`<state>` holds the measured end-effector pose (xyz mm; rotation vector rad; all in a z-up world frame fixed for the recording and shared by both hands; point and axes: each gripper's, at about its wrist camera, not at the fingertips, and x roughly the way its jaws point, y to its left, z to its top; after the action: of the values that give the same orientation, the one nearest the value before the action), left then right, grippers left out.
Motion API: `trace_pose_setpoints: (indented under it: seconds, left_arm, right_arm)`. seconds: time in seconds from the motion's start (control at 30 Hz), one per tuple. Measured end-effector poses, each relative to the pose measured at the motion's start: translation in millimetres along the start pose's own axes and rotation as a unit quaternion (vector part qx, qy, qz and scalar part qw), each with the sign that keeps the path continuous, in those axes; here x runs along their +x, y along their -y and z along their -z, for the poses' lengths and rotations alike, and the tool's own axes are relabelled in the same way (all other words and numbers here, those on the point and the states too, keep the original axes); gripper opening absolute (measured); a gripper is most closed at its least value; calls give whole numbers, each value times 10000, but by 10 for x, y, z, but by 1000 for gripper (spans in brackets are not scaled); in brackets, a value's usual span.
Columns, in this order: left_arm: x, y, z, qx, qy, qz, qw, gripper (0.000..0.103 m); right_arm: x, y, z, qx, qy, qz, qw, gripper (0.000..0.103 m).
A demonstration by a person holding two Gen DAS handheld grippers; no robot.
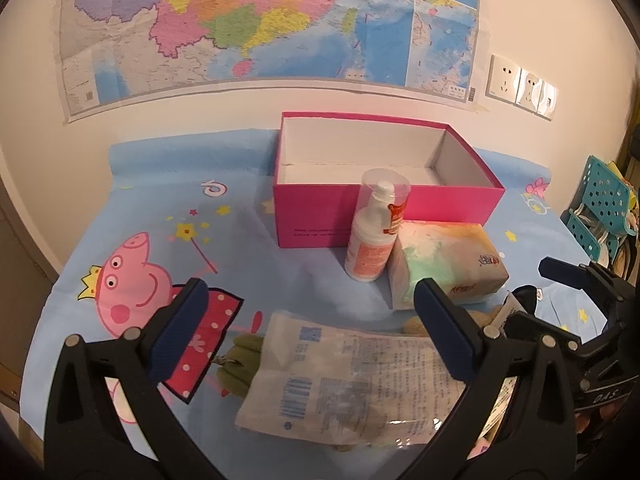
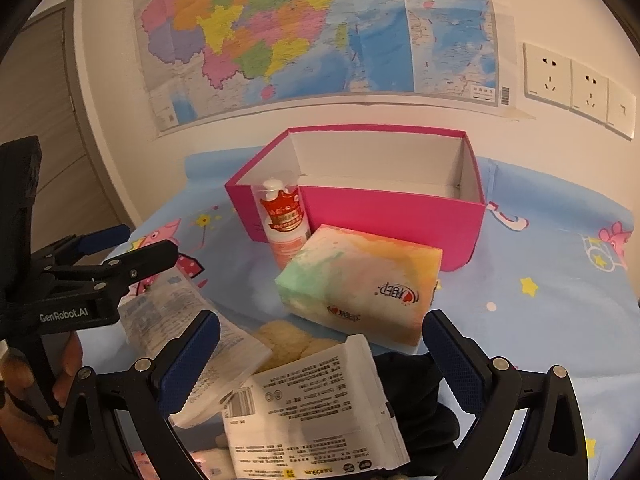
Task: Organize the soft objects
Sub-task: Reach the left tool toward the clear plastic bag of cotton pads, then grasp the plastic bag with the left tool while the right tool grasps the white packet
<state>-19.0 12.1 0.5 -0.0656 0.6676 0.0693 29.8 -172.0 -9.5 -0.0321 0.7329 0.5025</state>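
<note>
Nearest the lens, the left gripper (image 1: 310,328) stands spread wide with nothing between its fingers, poised over a flat translucent packet (image 1: 352,380) lying on the cartoon-print cloth (image 1: 132,216). A green soft thing (image 1: 238,364) pokes out from the packet's left end (what it is I cannot tell). Further right, a white printed pack (image 2: 316,404) lies between the fingers of the right gripper (image 2: 320,364), also splayed and holding nothing; beside it are a cream fluffy item (image 2: 286,340) and a dark cloth (image 2: 416,392).

Behind these, left to right, a pump bottle (image 1: 374,232) stands upright, touching a pastel tissue pack (image 1: 444,260), with the pink box (image 1: 384,204) open and apparently empty at the back.

The risks, as I judge them: the slippery film packet could slide out of a shallow pinch, or drag the green thing along; and a carry toward the box passes the bottle, which a trailing corner could topple. With both grippers near each other over one heap, they could also collide.
</note>
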Motion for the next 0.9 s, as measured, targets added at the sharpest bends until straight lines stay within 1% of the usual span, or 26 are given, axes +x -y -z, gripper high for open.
trace_pose_setpoints:
  seconds: [0.1, 0.23, 0.3, 0.37, 0.43, 0.5, 0.6, 0.73, 0.8, 0.83, 0.9]
  left_arm:
    - [-24, -110, 6, -56, 10, -47, 10000, 103]
    - [-51, -307, 41, -183, -49, 93, 9998, 103]
    - [-53, -372, 81, -155, -115, 142, 9997, 103]
    - [-39, -406, 114, -139, -232, 297, 9992, 103]
    - [1, -446, 164, -146, -395, 563, 9975, 103]
    - [46, -457, 214, -139, -584, 821, 9948, 103]
    - [96, -415, 291, 32, -792, 1067, 9911, 102]
    - [139, -352, 363, 150, -1013, 1334, 9858, 96]
    - [160, -346, 387, 154, -1138, 1516, 9817, 96]
    - [166, -341, 399, 160, -1186, 1579, 9802, 96]
    - [161, -335, 415, 199, -1214, 1640, 9788, 96]
  right_arm:
    - [6, -8, 20, 7, -45, -185, 9998, 103]
    - [24, -43, 70, -2, -210, -536, 9983, 102]
    - [35, -88, 115, -91, -345, -731, 9967, 97]
    - [35, -129, 156, -108, -418, -916, 9949, 93]
    - [41, -153, 196, -69, -490, -1147, 9922, 88]
    - [61, -165, 243, 33, -610, -1448, 9876, 79]
    - [107, -214, 303, 69, -781, -1644, 9833, 73]
    - [210, -238, 340, 222, -973, -1913, 9764, 66]
    - [264, -249, 344, 268, -1045, -1997, 9739, 58]
    - [292, -253, 340, 307, -1070, -2046, 9725, 56]
    - [334, -260, 332, 381, -1098, -2093, 9709, 48]
